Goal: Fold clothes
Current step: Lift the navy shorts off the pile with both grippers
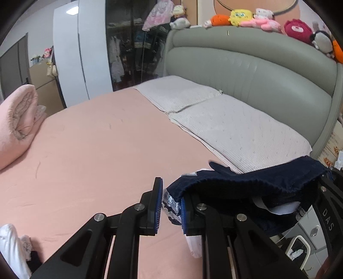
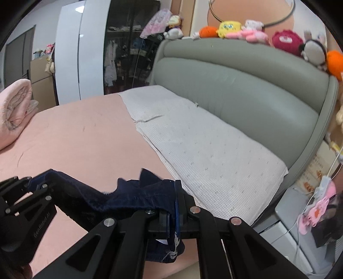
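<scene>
A dark navy garment (image 1: 253,184) with white lace trim hangs stretched between my two grippers above the pink bed sheet (image 1: 90,146). My left gripper (image 1: 170,207) stands open, with the garment's lace edge lying between its fingers and against the right pad. My right gripper (image 2: 172,212) is shut on the other end of the navy garment (image 2: 133,197). In the right wrist view the left gripper (image 2: 32,188) is at far left under the cloth. In the left wrist view the right gripper (image 1: 328,193) is at far right.
A grey padded headboard (image 1: 246,70) with plush toys on top (image 1: 242,17) stands at the back. Two pale pillow covers (image 1: 225,124) lie before it. A rolled pink blanket (image 1: 17,122) lies left. White clothes (image 1: 10,246) lie at lower left. A bedside unit (image 2: 300,242) stands right.
</scene>
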`<action>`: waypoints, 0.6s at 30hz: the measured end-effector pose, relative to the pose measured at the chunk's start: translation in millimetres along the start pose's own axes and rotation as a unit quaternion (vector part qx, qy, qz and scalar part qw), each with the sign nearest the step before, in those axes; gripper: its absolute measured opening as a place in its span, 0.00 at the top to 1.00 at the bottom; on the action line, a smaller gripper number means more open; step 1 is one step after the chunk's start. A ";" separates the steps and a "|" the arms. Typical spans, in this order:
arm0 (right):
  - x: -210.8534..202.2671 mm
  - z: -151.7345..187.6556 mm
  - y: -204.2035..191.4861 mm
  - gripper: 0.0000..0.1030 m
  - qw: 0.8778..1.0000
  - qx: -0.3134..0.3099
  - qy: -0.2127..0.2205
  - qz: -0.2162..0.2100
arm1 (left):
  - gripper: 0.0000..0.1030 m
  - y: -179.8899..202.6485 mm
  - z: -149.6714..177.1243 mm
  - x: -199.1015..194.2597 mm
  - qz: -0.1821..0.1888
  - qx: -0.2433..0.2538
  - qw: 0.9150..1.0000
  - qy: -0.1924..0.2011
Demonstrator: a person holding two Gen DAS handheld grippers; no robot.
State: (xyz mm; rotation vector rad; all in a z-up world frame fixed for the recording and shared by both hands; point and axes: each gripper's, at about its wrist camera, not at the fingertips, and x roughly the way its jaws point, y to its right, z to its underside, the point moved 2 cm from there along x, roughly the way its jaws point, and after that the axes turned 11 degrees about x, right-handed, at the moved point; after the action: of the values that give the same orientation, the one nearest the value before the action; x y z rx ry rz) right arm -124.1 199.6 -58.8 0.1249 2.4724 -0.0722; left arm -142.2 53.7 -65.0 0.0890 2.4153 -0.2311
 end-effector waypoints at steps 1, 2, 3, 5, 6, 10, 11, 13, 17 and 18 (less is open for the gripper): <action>-5.9 -1.0 -3.0 0.96 1.000 -0.002 0.003 -0.004 | 0.88 -2.8 0.1 -7.9 -0.003 -0.001 1.000 0.004; -11.5 -2.0 -6.2 0.96 1.000 -0.005 0.005 -0.008 | 0.88 -7.6 0.2 -17.0 -0.008 -0.003 1.000 0.007; -16.7 -2.9 -9.3 0.96 1.000 -0.008 0.008 -0.009 | 0.88 -11.5 0.0 -22.8 -0.013 -0.005 1.000 0.010; -29.9 -4.9 -16.7 0.96 1.000 -0.018 0.018 -0.013 | 0.88 -20.5 0.7 -36.1 -0.022 -0.008 1.000 0.015; -36.7 -5.9 -20.5 0.96 0.999 -0.023 0.023 -0.014 | 0.88 -25.0 1.7 -42.1 -0.026 -0.009 1.000 0.015; -56.4 -7.4 -38.2 0.96 0.998 -0.037 0.033 -0.033 | 0.88 -44.2 7.2 -60.5 -0.047 -0.015 0.999 0.014; -61.4 -7.7 -44.4 0.96 0.998 -0.040 0.036 -0.039 | 0.88 -51.6 9.1 -65.6 -0.050 -0.019 0.998 0.014; -67.3 -7.2 -55.0 0.96 0.997 -0.045 0.038 -0.046 | 0.87 -65.9 13.9 -70.9 -0.060 -0.031 0.998 0.010; -74.3 -3.7 -81.2 0.96 0.995 -0.062 0.038 -0.069 | 0.87 -99.6 24.5 -82.0 -0.074 -0.061 0.995 0.006; -75.5 -2.6 -88.4 0.96 0.994 -0.067 0.038 -0.075 | 0.87 -108.7 28.2 -85.3 -0.080 -0.067 0.995 0.004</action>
State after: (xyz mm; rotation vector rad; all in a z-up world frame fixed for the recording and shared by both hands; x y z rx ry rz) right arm -76.2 106.4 -8.3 -0.1189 2.5506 0.0340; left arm -73.4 -58.5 -14.3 -0.1648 2.4403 -0.1411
